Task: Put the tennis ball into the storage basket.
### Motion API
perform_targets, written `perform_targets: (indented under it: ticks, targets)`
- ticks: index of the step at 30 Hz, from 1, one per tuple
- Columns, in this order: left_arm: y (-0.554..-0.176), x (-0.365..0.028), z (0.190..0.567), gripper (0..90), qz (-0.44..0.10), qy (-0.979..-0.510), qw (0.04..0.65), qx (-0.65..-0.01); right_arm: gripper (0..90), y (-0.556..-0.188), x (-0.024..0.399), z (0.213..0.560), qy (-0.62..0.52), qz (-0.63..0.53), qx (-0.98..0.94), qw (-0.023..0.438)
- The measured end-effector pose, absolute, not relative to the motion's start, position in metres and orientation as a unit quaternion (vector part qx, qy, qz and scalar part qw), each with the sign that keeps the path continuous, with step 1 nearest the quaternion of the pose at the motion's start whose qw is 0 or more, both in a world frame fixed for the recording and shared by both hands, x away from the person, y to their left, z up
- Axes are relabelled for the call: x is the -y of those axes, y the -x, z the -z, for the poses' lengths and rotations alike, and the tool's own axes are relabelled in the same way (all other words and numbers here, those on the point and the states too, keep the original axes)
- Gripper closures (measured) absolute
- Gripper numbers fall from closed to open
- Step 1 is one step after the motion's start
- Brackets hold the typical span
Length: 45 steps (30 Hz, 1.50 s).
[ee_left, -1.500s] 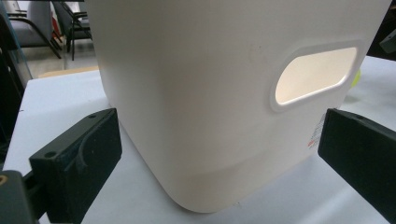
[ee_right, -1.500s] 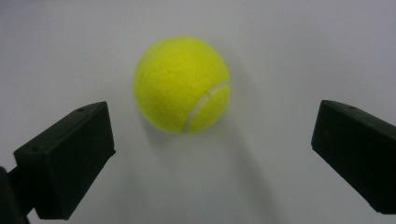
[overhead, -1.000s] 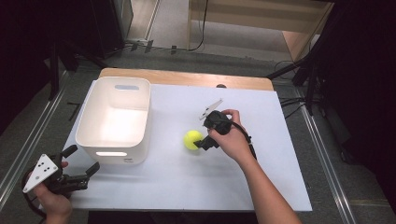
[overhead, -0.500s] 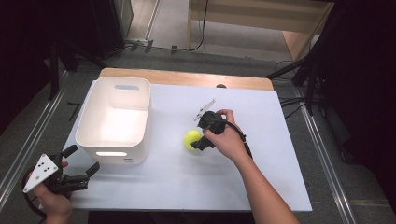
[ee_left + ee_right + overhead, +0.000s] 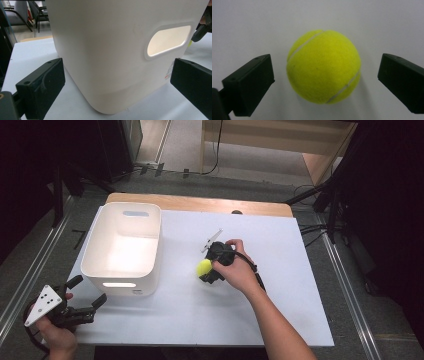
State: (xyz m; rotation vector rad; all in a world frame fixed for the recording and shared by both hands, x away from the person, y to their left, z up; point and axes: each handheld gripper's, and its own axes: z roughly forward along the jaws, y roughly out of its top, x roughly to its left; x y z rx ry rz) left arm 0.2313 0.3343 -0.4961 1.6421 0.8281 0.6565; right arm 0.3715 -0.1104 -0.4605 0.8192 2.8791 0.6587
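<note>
White tabletop (image 5: 300,285) spreads under everything, with a wooden edge at its far side. On its left stands a white plastic bin (image 5: 122,250), empty as far as I can see. The left gripper (image 5: 82,306) waits at the bin's near corner, jaws spread wide and holding nothing. The right gripper (image 5: 206,270) hovers over the tennis ball (image 5: 323,66), which lies on the table just right of the bin, jaws open on either side without touching. This looks like the grasp step: next, closing squarely across the ball's middle.

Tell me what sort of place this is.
Probably a lab or recording workspace: a white table stands among dark frames and floor cables, holding just a white bin and a tennis ball.
</note>
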Motion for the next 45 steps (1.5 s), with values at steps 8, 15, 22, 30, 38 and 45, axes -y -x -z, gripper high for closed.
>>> perform_targets:
  ticks: [8,15,22,30,38,45]
  targets:
    - [-0.232,-0.335,0.496,0.0,-0.278,-0.696,0.561,-0.351,4.9,-0.374,0.107,0.465,-0.266,-0.209,-0.941,0.03]
    - [-0.232,-0.335,0.496,0.0,-0.278,-0.697,0.561,-0.351,12.9,-0.376,0.105,0.47,-0.268,-0.204,-0.941,0.028]
    - [-0.231,-0.334,0.496,0.0,-0.278,-0.696,0.561,-0.351,23.2,-0.377,0.103,0.471,-0.269,-0.205,-0.941,0.02]
    - [-0.232,-0.334,0.496,0.0,-0.278,-0.697,0.561,-0.351,23.9,-0.378,0.104,0.47,-0.27,-0.206,-0.94,0.016]
    - [-0.232,-0.334,0.496,0.0,-0.278,-0.698,0.56,-0.35,23.9,-0.377,0.107,0.464,-0.259,-0.209,-0.943,0.009]
    - [-0.232,-0.334,0.496,0.0,-0.278,-0.698,0.559,-0.35,23.9,-0.376,0.107,0.456,-0.257,-0.21,-0.943,0.009]
